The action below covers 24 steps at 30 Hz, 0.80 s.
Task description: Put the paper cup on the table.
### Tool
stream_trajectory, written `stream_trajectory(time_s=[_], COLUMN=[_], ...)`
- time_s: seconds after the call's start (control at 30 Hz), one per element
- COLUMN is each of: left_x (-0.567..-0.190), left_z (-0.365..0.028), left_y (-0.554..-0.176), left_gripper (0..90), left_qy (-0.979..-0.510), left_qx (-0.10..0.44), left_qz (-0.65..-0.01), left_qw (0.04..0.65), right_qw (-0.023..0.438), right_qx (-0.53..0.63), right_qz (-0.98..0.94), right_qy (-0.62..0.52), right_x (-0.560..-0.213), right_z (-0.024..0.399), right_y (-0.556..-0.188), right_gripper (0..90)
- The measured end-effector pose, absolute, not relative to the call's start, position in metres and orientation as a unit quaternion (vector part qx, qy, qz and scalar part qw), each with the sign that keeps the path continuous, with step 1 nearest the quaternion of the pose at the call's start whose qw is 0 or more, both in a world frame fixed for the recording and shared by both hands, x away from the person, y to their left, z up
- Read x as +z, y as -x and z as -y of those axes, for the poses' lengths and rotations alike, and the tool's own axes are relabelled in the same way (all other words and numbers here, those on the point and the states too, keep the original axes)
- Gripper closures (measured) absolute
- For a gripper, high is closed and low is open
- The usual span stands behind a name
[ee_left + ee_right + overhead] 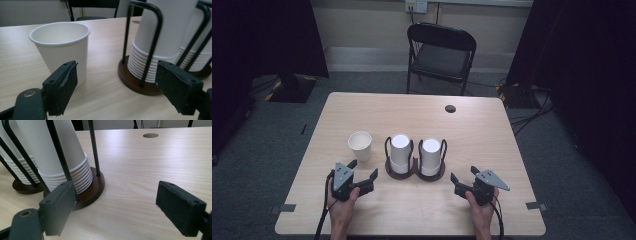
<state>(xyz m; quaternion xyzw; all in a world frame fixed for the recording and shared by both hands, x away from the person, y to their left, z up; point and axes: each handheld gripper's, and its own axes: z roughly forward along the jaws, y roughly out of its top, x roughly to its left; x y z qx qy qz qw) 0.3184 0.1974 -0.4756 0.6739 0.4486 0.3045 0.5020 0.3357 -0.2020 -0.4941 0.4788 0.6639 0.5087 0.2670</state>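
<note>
where the frame crops the cup stacks (160, 37), both hand-held grippers released, empty.

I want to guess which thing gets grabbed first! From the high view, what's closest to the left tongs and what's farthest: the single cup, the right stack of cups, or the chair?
1. Single cup: just beyond the left tongs, upright.
2. Right stack of cups: across to the right, in its holder.
3. Chair: behind the table's far edge.
</note>
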Motion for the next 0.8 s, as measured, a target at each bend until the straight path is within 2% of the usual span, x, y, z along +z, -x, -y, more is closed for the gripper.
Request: stream_trajectory(time_s=[0.17, 0.43, 0.8], left_x=[-0.480, -0.495, -0.495], left_z=[-0.183, -0.155, -0.157], left_y=[-0.311, -0.300, -0.302], left_gripper=[18.2, 18.2, 15.8], left_qy=[-0.689, -0.684, -0.673], left_qx=[0.299, 0.312, 0.308], left_qz=[-0.436, -0.441, -0.438], left_qw=[0.496, 0.490, 0.510], right_qw=[0.266, 0.271, 0.281], right_qx=[0.510, 0.509, 0.495], right_qz=[-0.663, -0.661, -0.667], right_qy=[-0.480, -0.480, -0.482], right_x=[-0.494, -0.494, -0.494], right_z=[0.202, 0.201, 0.199], right_y=[-0.336, -0.335, -0.336], right_gripper=[15.5, 15.9, 15.6])
